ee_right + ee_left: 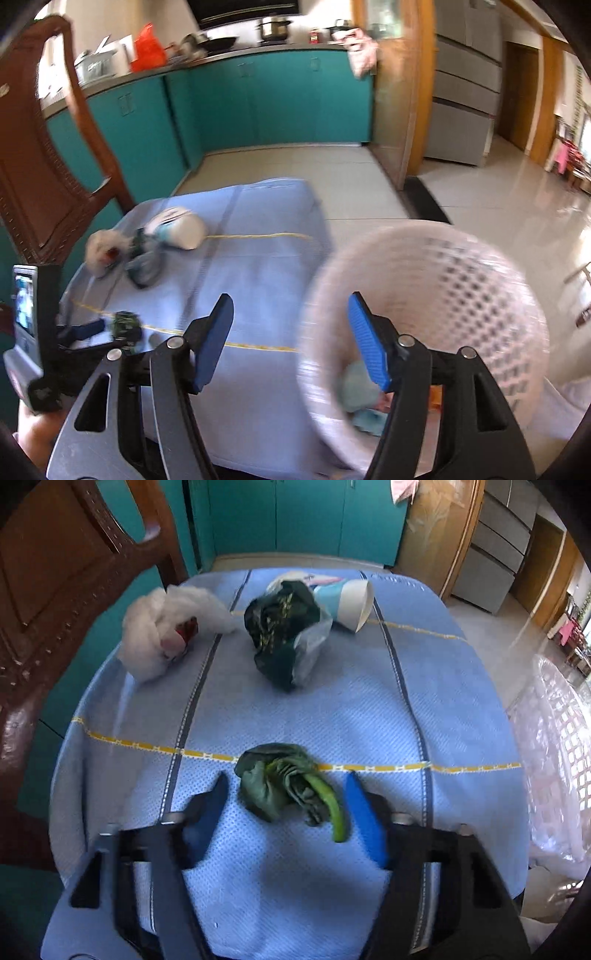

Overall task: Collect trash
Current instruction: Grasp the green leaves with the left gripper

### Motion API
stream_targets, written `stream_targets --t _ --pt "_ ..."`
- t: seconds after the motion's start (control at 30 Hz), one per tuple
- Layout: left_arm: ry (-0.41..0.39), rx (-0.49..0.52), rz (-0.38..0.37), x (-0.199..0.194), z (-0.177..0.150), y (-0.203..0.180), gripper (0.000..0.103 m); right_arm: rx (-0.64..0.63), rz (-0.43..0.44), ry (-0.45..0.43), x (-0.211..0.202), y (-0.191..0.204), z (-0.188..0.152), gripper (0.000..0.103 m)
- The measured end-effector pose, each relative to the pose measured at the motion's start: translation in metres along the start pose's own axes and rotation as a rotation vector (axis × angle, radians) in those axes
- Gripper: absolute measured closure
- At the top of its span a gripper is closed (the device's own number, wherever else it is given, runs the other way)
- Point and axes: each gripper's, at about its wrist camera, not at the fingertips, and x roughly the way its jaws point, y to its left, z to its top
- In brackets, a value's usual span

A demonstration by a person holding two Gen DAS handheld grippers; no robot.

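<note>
A wilted green leaf with a stalk (291,790) lies on the blue tablecloth (295,709), between the open fingers of my left gripper (286,805). Farther back lie a white plastic bag with something red inside (166,631), a dark crumpled bag (284,631) and a tipped paper cup (351,602). My right gripper (291,336) is open and empty, its right finger over the rim of a white lattice trash basket (443,295) holding some bluish trash (360,391). The left gripper (110,328) with the leaf at its tips shows in the right wrist view.
A carved wooden chair (55,590) stands at the table's left. Teal kitchen cabinets (240,107) line the far wall, with pots on the counter. The basket (561,746) sits off the table's right edge. Tiled floor lies beyond.
</note>
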Motion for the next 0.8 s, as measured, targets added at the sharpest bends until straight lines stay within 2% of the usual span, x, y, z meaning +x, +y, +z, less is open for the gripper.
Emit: stream_targets --t 0.03,0.1,0.17,0.27,0.33,0.47,0.53,0.63,0.77,0.8 --pt "-0.004 0.001 -0.018 0.001 -0.001 0.002 0.053 -0.016 0.016 0.007 0.005 0.011 0.002 0.04" --pt "-0.015 0.017 -0.031 -0.001 0.0 0.005 0.072 -0.039 0.034 0.015 0.012 0.028 0.004 0.04" --pt "-0.027 0.02 -0.056 -0.003 0.001 0.012 0.08 -0.049 0.058 0.025 0.02 0.039 0.006 0.04" --pt "-0.061 0.031 -0.066 -0.019 -0.003 0.021 0.081 -0.047 0.116 0.047 0.035 0.056 0.012 0.04" --pt "-0.092 0.045 -0.043 -0.032 -0.006 0.027 0.081 -0.042 0.177 0.066 0.051 0.073 0.017 0.04" --pt "-0.133 0.048 -0.004 -0.05 -0.011 0.041 0.081 -0.059 0.24 0.083 0.079 0.113 0.026 0.039" --pt "-0.137 0.049 0.014 -0.055 -0.015 0.045 0.081 -0.063 0.272 0.092 0.093 0.129 0.031 0.036" --pt "-0.129 0.038 0.022 -0.062 -0.023 0.056 0.081 -0.075 0.285 0.137 0.121 0.153 0.038 0.035" --pt "-0.119 0.046 0.027 -0.061 -0.029 0.061 0.081 -0.09 0.272 0.175 0.142 0.165 0.038 0.035" --pt "-0.119 0.046 0.026 -0.06 -0.03 0.061 0.081 -0.091 0.273 0.18 0.143 0.165 0.036 0.044"
